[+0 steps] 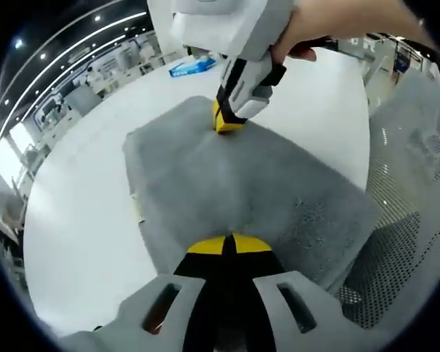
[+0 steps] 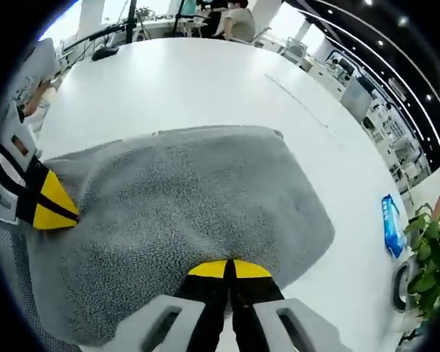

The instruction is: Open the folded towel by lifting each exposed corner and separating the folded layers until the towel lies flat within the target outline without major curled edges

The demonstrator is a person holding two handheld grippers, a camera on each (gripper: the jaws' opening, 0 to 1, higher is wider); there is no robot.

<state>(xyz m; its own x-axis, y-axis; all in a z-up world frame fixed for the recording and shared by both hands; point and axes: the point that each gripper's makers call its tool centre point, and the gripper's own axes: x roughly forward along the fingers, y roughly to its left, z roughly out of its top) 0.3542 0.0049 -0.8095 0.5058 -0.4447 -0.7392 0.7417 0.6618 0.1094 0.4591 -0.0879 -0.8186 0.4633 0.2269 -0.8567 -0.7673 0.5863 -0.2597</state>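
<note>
Left gripper view shows the grey towel (image 1: pixel 242 191) spread on the white table (image 1: pixel 81 220), the left gripper (image 1: pixel 229 244) with its yellow-tipped jaws pressed together on the towel's near edge. Opposite, the right gripper (image 1: pixel 225 122), held by a hand (image 1: pixel 330 26), pinches the far edge, jaws together. A blue packet (image 1: pixel 192 67) lies beyond.

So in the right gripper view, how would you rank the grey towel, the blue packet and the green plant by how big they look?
1. Grey towel, by far the largest.
2. Green plant, though the picture's edge cuts it off.
3. Blue packet, smallest.
The plant and packet sit far out near the rim, so their true sizes stay unsure.
</note>
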